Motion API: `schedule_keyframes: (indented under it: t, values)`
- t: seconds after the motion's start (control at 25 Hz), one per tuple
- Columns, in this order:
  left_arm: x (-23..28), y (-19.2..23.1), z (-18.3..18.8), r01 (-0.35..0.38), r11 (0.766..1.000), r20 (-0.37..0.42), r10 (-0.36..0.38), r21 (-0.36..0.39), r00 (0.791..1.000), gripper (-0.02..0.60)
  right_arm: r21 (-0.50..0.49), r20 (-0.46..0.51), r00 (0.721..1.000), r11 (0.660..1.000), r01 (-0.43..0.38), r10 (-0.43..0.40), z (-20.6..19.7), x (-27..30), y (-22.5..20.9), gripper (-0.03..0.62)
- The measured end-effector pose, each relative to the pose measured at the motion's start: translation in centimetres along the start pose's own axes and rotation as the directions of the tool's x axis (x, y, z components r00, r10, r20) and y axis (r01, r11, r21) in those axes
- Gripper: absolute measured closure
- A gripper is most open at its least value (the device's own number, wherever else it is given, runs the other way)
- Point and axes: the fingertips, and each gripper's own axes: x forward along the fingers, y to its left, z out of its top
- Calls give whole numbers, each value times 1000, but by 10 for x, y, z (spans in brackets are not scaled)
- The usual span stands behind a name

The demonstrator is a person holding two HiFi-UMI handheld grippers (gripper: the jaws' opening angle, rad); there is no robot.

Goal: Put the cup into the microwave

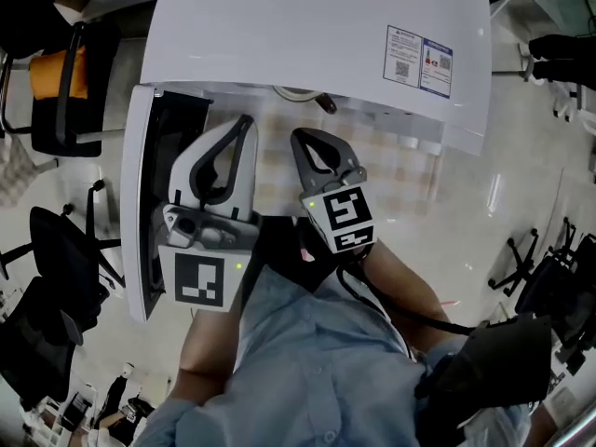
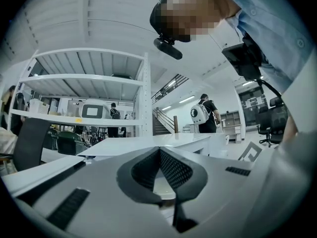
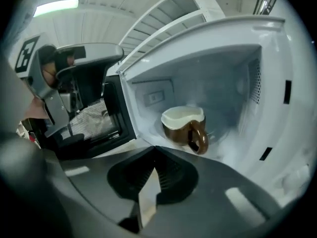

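Right gripper view gives me the clearest answer: the cup (image 3: 184, 127) stands upright inside the microwave (image 3: 247, 73), on the cavity floor and well in from the opening, with its handle turned toward the near right and nothing touching it. My right tool (image 3: 155, 148) sits just outside the opening with its jaws brought together, tips meeting, and nothing between them, so the cup is free of it. The door (image 3: 96, 118) hangs wide open on the left. From the head view I see both tools side by side in front of the open cavity, and the left tool (image 1: 244, 124) lies just right of the door's inner face. In the left gripper view its jaws also meet at the tips and hold nothing; that camera looks out across the room, not into the oven. I judge the placing itself as done: the cup is inside, standing and released. What could be left is only to pull the right tool clear and, if the job calls for it, swing the door closed, for which the left tool looks the better placed.
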Motion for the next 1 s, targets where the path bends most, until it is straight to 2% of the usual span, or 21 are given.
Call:
schedule_keyframes:
  t: [0.16, 0.52, 0.8, 1.0]
  values:
    - [5, -2, -2, 29, 1000, -9, -29, -10, 1000, 577, 41, -31, 999, 999, 28, -27, -6, 19, -12, 592]
    - [17, 4, -5, 57, 998, -13, -58, -26, 998, 577, 108, 27, 996, 991, 78, -82, 20, 37, -38, 591]
    - [20, 6, -1, 62, 997, -6, -62, -36, 998, 577, 97, 40, 996, 992, 78, -82, 32, 50, -48, 591]
    - [16, -2, 6, 69, 997, 6, -69, -19, 998, 577, 78, 27, 999, 996, 36, -39, 25, 43, -42, 591]
